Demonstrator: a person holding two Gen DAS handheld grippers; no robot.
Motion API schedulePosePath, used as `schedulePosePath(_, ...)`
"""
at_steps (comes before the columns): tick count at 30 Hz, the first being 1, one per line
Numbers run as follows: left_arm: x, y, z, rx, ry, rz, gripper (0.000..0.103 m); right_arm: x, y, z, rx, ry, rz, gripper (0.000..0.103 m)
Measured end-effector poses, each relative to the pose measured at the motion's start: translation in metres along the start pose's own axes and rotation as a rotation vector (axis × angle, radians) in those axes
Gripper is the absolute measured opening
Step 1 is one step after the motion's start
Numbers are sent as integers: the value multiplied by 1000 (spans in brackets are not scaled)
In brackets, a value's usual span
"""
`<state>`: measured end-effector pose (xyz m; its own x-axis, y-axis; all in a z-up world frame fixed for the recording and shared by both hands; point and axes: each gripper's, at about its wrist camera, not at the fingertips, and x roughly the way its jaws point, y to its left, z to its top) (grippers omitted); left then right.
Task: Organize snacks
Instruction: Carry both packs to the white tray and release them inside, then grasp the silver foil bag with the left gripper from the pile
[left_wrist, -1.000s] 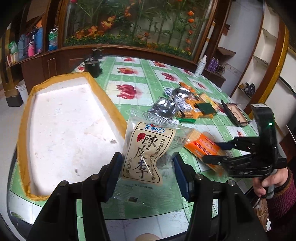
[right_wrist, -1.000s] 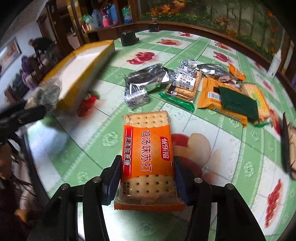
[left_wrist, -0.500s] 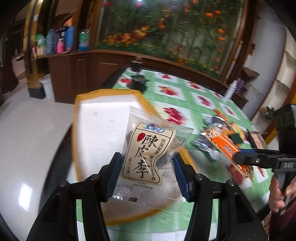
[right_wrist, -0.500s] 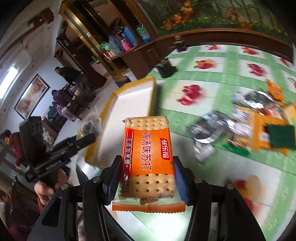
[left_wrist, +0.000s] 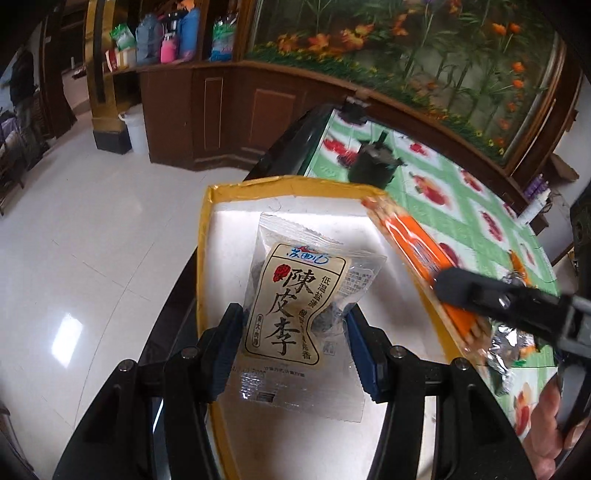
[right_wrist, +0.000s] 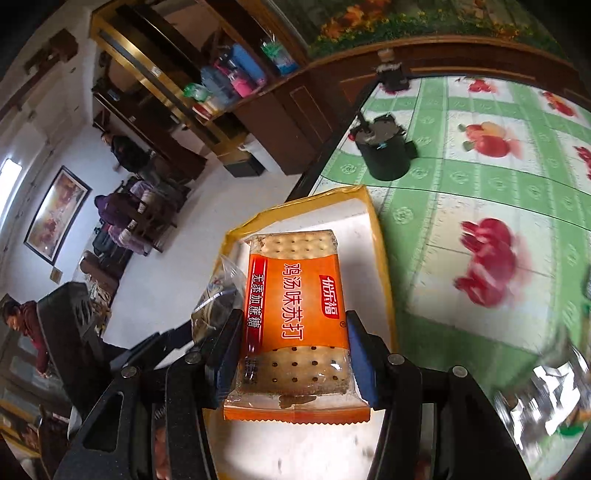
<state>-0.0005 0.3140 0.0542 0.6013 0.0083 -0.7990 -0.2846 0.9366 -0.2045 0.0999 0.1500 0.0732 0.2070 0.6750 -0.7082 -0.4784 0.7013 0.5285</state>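
My left gripper (left_wrist: 294, 332) is shut on a clear plum-candy packet (left_wrist: 295, 314) with a beige label, held above the white foam tray (left_wrist: 321, 210) with its yellow taped rim. My right gripper (right_wrist: 291, 347) is shut on an orange cracker pack (right_wrist: 295, 306), also over the tray (right_wrist: 354, 225). In the left wrist view the cracker pack (left_wrist: 417, 251) and the right gripper (left_wrist: 461, 291) reach in from the right, over the tray's right rim. In the right wrist view the candy packet (right_wrist: 218, 295) and the left gripper (right_wrist: 177, 338) show at the left.
The tray sits at the corner of a table with a green fruit-print cloth (right_wrist: 480, 177). A black pot (right_wrist: 386, 151) stands beyond the tray. Several foil and orange snack packs (left_wrist: 513, 347) lie on the cloth at the right. White tiled floor (left_wrist: 92, 240) lies beyond the table edge.
Both grippers have swung from the snack pile toward the tray, each carrying its packet. They now hang over the tray, side by side. Neither grip has changed.
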Motion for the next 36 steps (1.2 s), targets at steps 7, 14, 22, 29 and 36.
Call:
schedulePosePath(7, 16, -5, 2, 16, 21, 36, 56, 41, -7, 21, 26, 28, -29, 58)
schedulePosePath(14, 16, -13, 2, 44, 11, 47, 58, 60, -11, 27, 10, 47, -76, 59)
schedulePosePath(22, 2, -14, 1, 41, -26, 22, 59, 52, -5, 27, -14, 44, -60, 76)
schedulePosePath(29, -25, -18, -9, 37, -68, -9, 59, 11, 10, 11, -70, -20, -61, 88)
schedulePosePath(36, -63, -27, -27, 20, -137, -66, 60, -52, 4, -13, -25, -132, 3, 91)
